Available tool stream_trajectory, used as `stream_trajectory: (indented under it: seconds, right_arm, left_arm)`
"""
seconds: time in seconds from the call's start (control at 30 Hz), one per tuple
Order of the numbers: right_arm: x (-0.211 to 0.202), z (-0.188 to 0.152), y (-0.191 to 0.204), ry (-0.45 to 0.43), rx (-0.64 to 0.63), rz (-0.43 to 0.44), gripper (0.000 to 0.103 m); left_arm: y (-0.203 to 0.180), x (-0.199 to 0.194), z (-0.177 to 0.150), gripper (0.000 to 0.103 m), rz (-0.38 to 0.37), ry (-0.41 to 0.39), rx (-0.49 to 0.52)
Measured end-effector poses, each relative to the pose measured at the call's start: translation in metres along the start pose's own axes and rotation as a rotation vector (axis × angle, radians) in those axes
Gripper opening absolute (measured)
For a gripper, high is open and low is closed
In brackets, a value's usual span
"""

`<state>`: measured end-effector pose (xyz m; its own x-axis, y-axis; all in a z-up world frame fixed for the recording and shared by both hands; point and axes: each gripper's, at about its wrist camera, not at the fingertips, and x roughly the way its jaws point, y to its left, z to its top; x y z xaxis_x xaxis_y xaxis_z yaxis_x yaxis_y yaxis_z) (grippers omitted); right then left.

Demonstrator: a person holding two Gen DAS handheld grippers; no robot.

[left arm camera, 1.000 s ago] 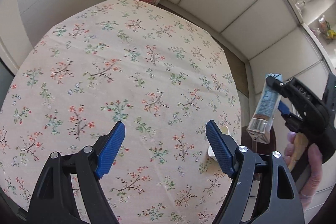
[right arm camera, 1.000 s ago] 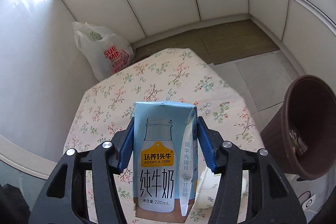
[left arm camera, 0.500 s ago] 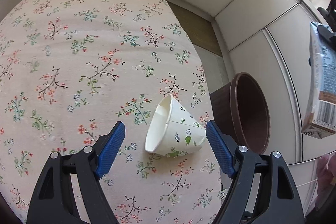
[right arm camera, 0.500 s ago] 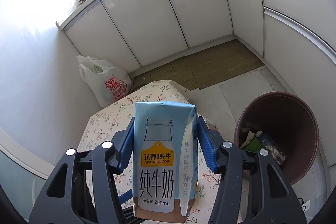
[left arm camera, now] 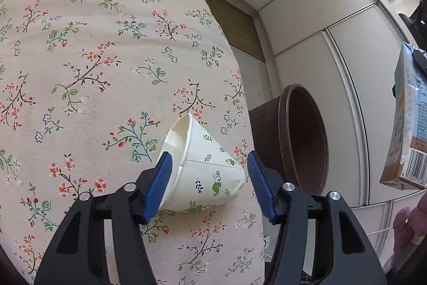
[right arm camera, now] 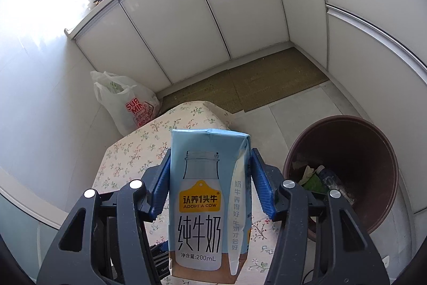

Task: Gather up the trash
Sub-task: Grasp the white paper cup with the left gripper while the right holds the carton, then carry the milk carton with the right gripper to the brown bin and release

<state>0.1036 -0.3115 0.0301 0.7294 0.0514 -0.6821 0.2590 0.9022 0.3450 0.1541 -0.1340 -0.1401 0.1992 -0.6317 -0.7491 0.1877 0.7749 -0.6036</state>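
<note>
A crumpled white paper cup (left arm camera: pixel 202 170) with green leaf prints lies on its side near the right edge of the flowered tablecloth (left arm camera: pixel 93 58). My left gripper (left arm camera: pixel 208 186) straddles it and its jaws are closing. The left pad touches the rim, while a small gap shows at the right pad. My right gripper (right arm camera: pixel 209 186) is shut on an upright light-blue milk carton (right arm camera: pixel 205 191), held in the air left of a brown trash bin (right arm camera: pixel 373 151). The same carton (left arm camera: pixel 408 124) shows at the right edge of the left wrist view, above the bin (left arm camera: pixel 304 135).
The bin stands on the floor against the table's right side and holds several bits of rubbish. A white plastic bag (right arm camera: pixel 128 103) sits on the floor behind the table. An olive mat (right arm camera: pixel 253 82) lies along the white cabinets. A person's hand (left arm camera: pixel 411 221) shows at lower right.
My left gripper swung right across the table and down to the paper cup, and its jaws narrowed around it. My right gripper carried the carton off the table toward the bin.
</note>
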Motion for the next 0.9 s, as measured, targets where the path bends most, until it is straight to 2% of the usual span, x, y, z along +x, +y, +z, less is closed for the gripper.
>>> stream_trajectory:
  seconds: [0.07, 0.17, 0.3, 0.5, 0.9]
  right_arm:
    - [0.002, -0.001, 0.0, 0.006, -0.003, 0.0, 0.053]
    - [0.004, -0.001, 0.001, 0.014, -0.005, 0.001, 0.053]
    - [0.007, -0.002, 0.005, 0.026, -0.011, 0.006, 0.053]
    - [0.009, -0.003, 0.005, 0.038, -0.004, 0.017, 0.053]
    - [0.007, -0.004, 0.012, 0.034, -0.001, 0.037, 0.053]
  left_arm:
    - [0.0, 0.002, -0.002, 0.033, -0.006, 0.019, 0.003]
    - [0.0, 0.007, -0.005, 0.015, -0.014, 0.035, 0.014]
    - [-0.001, 0.006, -0.009, 0.012, -0.053, 0.048, 0.003]
    - [-0.005, -0.013, -0.013, 0.004, -0.08, 0.002, 0.001]
    - [0.015, -0.081, -0.005, 0.002, -0.008, -0.161, -0.014]
